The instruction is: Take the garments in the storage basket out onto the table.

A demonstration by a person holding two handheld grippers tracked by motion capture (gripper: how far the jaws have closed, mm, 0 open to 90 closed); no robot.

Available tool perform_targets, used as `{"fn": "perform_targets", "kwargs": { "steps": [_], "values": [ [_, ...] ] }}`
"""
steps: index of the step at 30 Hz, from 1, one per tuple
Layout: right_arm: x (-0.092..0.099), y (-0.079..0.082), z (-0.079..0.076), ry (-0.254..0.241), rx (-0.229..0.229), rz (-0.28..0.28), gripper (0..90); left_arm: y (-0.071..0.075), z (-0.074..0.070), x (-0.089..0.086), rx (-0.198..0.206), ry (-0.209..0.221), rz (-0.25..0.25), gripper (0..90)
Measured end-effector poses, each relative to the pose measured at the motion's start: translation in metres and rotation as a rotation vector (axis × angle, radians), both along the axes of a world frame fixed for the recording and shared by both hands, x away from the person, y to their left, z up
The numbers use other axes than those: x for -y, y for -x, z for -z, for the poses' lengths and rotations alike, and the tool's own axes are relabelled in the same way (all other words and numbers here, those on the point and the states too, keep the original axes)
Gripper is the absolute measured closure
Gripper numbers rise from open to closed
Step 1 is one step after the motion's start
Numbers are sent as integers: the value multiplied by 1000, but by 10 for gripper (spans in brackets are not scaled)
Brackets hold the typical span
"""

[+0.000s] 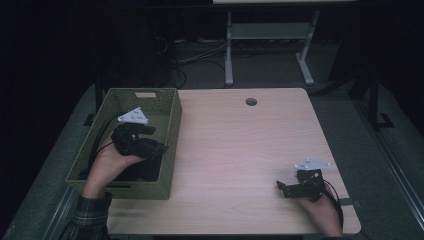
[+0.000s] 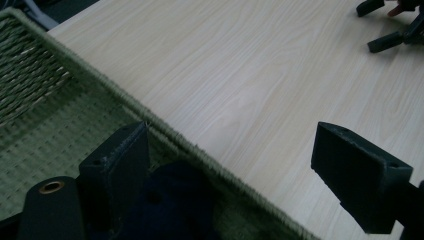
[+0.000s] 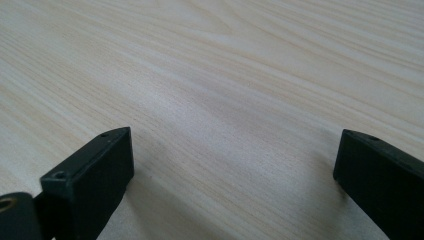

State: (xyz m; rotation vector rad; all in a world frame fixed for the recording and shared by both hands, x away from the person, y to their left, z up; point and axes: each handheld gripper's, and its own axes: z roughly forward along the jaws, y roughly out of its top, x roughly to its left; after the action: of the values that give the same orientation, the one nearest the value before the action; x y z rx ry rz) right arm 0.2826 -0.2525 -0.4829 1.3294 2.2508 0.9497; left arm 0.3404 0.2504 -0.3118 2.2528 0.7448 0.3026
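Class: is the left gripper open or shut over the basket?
Open. The left gripper has its jaws wide apart, straddling the green basket rim, gripping nothing.

dark object [image 2: 170, 200]: cut off by bottom edge, identity unclear | basket [image 2: 40, 100]: left part out of frame

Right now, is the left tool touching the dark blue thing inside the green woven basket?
Cannot tell. In the left gripper view, the open left tool straddles the green woven basket rim above the dark blue thing; no contact or gap shows plainly.
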Motion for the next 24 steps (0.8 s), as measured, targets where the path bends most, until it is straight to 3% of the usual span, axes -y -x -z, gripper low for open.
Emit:
{"fn": "perform_targets", "kwargs": {
  "steps": [7, 24],
  "values": [
    [0, 0, 0, 2, -1, -1, 25, 3, -1, -19, -1, -15, -34, 153],
    [0, 0, 0, 2, -1, 1, 25, 11, 1, -65, -16, -6, -134, 153]
  ]
}}
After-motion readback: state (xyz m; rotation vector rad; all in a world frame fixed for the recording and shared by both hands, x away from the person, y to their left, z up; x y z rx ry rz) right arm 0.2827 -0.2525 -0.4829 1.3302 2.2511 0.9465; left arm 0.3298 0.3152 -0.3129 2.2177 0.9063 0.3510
